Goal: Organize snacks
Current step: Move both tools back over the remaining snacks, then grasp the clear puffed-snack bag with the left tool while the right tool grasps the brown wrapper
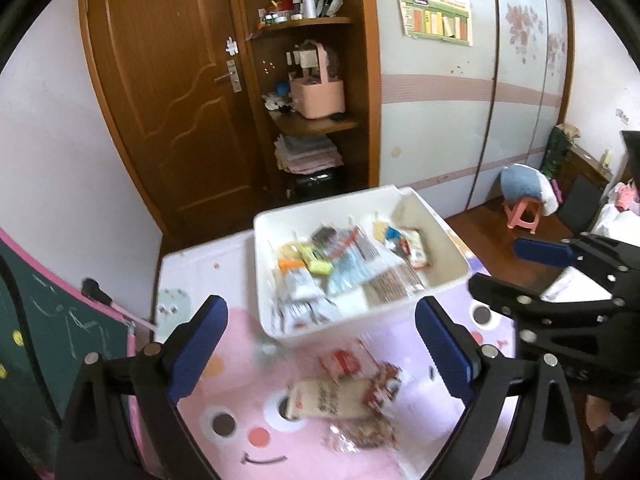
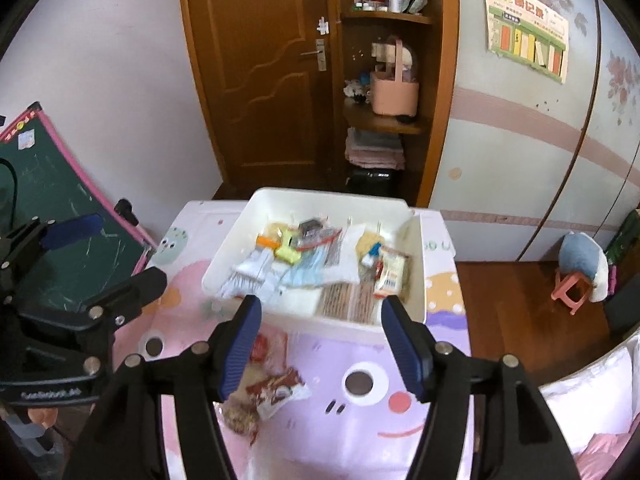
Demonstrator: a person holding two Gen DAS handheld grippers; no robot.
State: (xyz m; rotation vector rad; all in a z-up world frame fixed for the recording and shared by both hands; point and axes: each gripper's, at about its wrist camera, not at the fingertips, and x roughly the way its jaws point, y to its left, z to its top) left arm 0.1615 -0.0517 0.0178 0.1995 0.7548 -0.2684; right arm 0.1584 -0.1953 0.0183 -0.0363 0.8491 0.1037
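Both hand-held grippers, left (image 1: 320, 354) and right (image 2: 322, 346), hover spread and empty before the bin (image 1: 452, 250), so next comes picking up a loose snack packet (image 1: 332, 398).

The wall chart (image 2: 527, 26) on the wardrobe's sliding panel carries a large yellow-and-green headline of Chinese characters, but blur leaves them unreadable, and the small print under it and on the coloured columns is too fine to make out. On the cartoon-printed mat (image 2: 442, 246), just past the right wall of the white bin (image 2: 420, 272), rounded letters show that look like "O U", the rest cut off by the bin. Print on the snack packets (image 1: 340, 396) near the mat's front edge, and on those in the bin, is smeared beyond reading.
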